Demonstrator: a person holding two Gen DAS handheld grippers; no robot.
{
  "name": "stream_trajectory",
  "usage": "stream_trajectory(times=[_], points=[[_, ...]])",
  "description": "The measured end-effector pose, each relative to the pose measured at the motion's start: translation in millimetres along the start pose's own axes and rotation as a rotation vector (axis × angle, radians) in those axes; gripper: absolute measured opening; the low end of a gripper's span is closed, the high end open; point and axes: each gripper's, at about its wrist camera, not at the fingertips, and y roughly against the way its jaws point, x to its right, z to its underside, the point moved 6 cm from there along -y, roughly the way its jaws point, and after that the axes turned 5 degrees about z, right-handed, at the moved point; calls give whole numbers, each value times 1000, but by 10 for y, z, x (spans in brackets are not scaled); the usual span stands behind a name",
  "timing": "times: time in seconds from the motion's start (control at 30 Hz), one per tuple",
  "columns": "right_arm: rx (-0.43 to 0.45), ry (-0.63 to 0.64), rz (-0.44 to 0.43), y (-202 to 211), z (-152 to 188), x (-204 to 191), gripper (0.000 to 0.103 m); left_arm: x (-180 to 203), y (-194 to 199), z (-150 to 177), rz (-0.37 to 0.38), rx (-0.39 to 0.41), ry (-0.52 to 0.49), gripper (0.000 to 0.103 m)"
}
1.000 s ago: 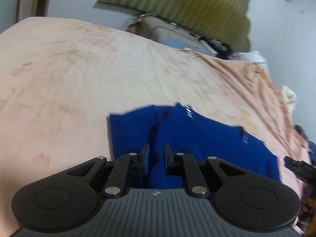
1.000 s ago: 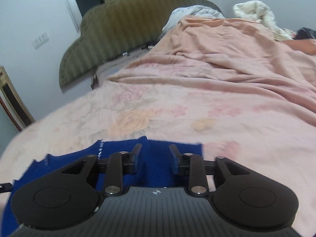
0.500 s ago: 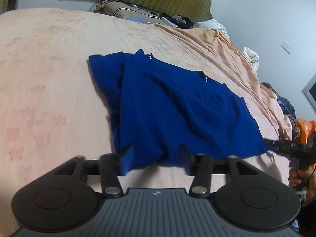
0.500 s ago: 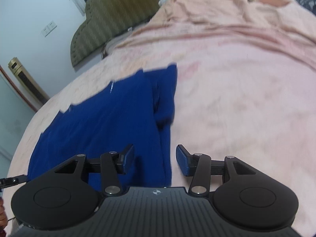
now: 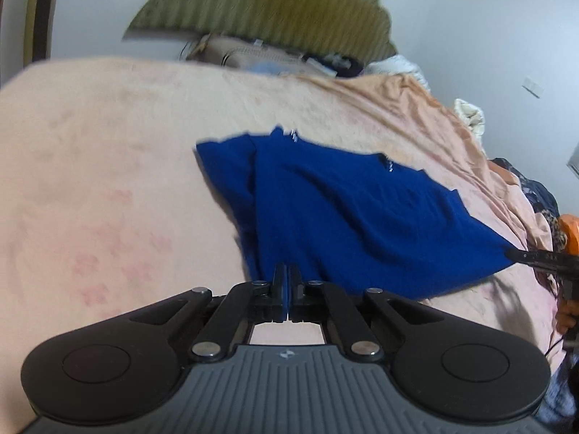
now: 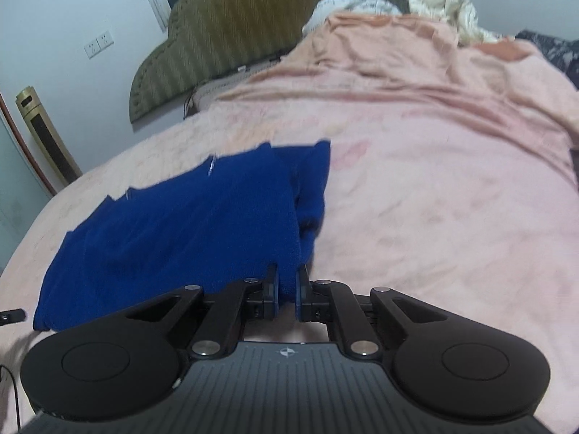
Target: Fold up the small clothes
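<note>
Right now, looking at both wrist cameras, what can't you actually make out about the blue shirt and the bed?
- Left wrist view: the blue shirt has its near hem hidden behind the left gripper.
- Left wrist view: the clutter by the headboard is smeared by motion blur.
- Right wrist view: the shirt's near edge sits behind the right gripper.
- Both views: the white marks at the collar are too small to read.

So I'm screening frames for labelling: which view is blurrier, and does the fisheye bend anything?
Left wrist view: motion smear on the headboard and blanket; blue garment edges soft. Right wrist view: steadier, garment and headboard readable, mild softness. Both: fisheye curves the bed into a dome; dark corners.
</note>
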Motion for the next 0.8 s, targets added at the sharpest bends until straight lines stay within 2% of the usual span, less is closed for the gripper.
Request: stream_trajectory(times=[0.07,0.27,0.33,0.37,0.4,0.47,0.53,0.57,0.63,0.7,0.73,0.8], points=[[2,3,5,11,-29,28,10,3,-4,-5,28,9,-1,4],[-24,-31,-9,-69,33,24,11,-110,-290,107,-36,-62,6,15],[-32,-25,-7,-80,60,6,11,-125,-310,146,-24,-58,9,21],[-38,-22,-6,-86,73,5,11,-119,-304,156,-18,-50,6,32],[-44,-19,-4,-97,86,9,12,-113,-295,158,-19,-38,1,51],[-53,-21,-1,-112,117,25,12,-106,-268,149,-34,-2,-11,74],[-61,-30,-2,-135,142,47,12,-116,-268,135,-58,9,-22,73],[-64,-34,-2,-146,154,53,12,-117,-291,132,-45,-3,-23,72],[-69,-38,-1,-169,175,60,12,-107,-329,135,-27,-18,-23,65],[-73,-41,1,-189,197,59,12,-86,-388,142,-22,-48,-36,34],[-75,-45,2,-198,205,62,12,-81,-420,153,-12,-66,-35,29],[-79,-51,3,-214,222,66,12,-68,-478,181,-9,-92,-39,9]])
